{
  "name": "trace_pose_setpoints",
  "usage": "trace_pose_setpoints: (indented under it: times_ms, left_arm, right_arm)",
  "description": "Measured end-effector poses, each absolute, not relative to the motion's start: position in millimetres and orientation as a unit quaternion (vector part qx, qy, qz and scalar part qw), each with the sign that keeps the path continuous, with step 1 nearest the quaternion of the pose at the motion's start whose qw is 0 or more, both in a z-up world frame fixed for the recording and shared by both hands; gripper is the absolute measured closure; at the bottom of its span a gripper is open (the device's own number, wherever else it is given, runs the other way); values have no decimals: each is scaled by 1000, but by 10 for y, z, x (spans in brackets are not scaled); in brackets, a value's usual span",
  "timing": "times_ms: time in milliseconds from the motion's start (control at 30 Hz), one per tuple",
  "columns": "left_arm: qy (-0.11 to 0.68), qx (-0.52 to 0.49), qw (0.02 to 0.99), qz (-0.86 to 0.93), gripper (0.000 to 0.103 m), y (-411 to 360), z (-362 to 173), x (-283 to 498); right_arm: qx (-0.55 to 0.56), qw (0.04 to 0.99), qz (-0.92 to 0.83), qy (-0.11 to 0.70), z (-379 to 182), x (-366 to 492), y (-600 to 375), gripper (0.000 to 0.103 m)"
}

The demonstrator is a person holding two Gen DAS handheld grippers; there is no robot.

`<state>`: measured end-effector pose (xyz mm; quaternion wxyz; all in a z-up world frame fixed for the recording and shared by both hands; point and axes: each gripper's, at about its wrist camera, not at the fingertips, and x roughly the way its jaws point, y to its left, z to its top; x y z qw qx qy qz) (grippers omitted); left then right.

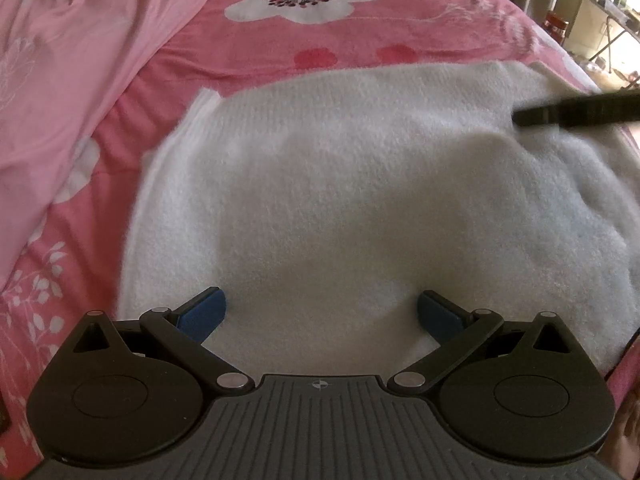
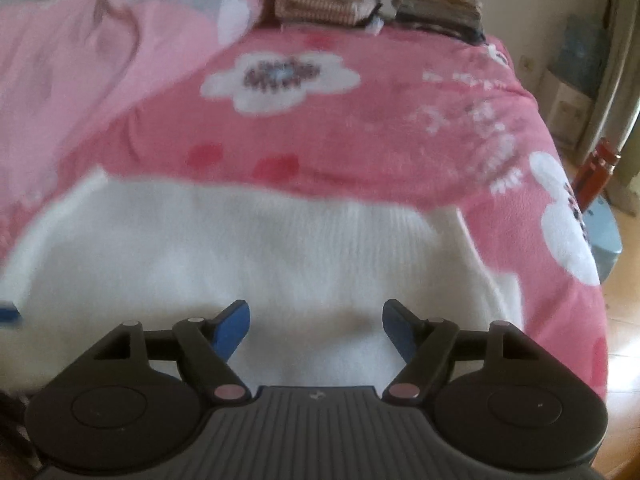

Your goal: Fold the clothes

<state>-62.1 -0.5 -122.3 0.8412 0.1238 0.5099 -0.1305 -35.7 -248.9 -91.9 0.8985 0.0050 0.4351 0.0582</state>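
White sweater [image 1: 320, 200] lies partly folded on the pink bedspread [image 1: 360, 44], further folds remaining; left gripper [image 1: 322, 312] and right gripper [image 2: 316, 328] hover above it, jaws apart, empty.

White fuzzy knit sweater [image 1: 320, 184] is reading as soft, matt wool-like cloth, ribbed along the far edge. Pink floral fleece bedspread [image 1: 360, 40] is looking plush and matt. Pale pink smooth thin garment [image 1: 60, 80] is draping with a slight sheen. Left gripper [image 1: 322, 312] and right gripper [image 2: 316, 328] are showing matt black plastic, blue rubbery pads, bright metal pivot pins.
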Motion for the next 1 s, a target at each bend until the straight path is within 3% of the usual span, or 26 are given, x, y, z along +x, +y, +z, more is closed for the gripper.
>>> trace_pose_setpoints:
  times_ms: [233, 367, 467, 800, 1000]
  left_arm:
    - [509, 124, 842, -129, 0, -1, -1223, -629]
    - [507, 124, 843, -129, 0, 9, -1222, -634]
    - [506, 122, 843, -132, 0, 20, -1224, -636]
    - [492, 110, 852, -143, 0, 77, -1252, -667]
    - [462, 76, 867, -169, 0, 239, -1128, -728]
  right_arm:
    - [-10, 906, 53, 421, -955, -31, -2371, 26]
    - [-6, 894, 47, 445, -1312, 84, -2416, 16]
    - [4, 893, 39, 448, -1253, 35, -2423, 15]
    - [90, 902, 23, 423, -857, -899, -2445, 9]
    - [-17, 913, 17, 407, -1092, -1149, -2034, 4]
